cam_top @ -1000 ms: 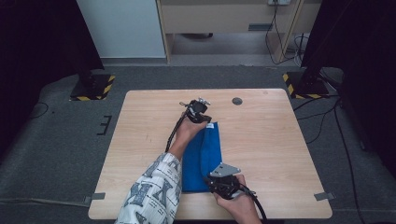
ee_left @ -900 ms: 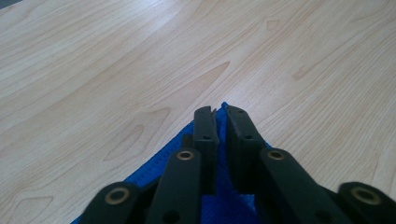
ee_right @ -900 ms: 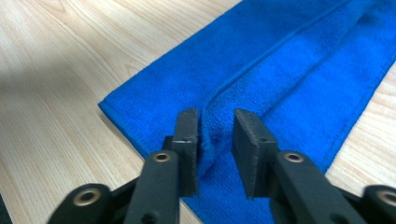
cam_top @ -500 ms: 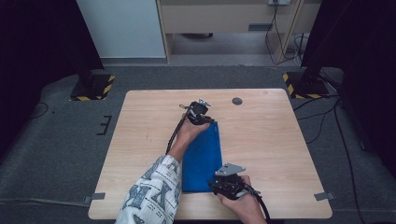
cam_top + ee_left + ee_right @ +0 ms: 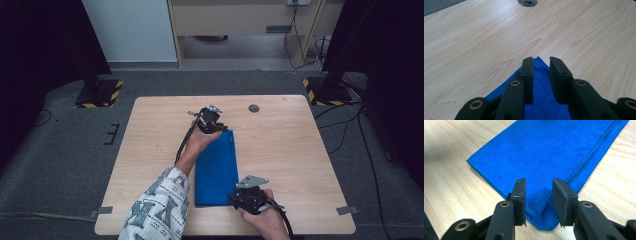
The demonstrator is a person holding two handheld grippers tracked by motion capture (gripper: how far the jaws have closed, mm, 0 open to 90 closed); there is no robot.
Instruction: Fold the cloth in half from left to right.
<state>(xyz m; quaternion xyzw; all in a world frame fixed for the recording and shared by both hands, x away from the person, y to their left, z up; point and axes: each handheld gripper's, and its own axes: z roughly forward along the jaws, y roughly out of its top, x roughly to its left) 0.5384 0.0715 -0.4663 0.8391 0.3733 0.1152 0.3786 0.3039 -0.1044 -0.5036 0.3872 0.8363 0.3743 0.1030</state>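
We see the folded blue cloth [image 5: 216, 170] lying flat on the table [image 5: 300, 150]. At the cloth's far corner our left hand-held gripper [image 5: 214, 121] has just opened its jaws, which stand slightly apart over that corner. At the cloth's near right corner our right hand-held gripper [image 5: 248, 196] has likewise just opened, jaws parted, gripping nothing.

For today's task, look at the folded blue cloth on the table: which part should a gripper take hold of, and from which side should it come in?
Grip a corner of the blue cloth, coming in low from outside it, along the tabletop. The cloth lies flat, so only its edges offer a lip for a jaw to slide under. The left gripper sits at the far corner, the right gripper at a near corner, both with jaws apart.
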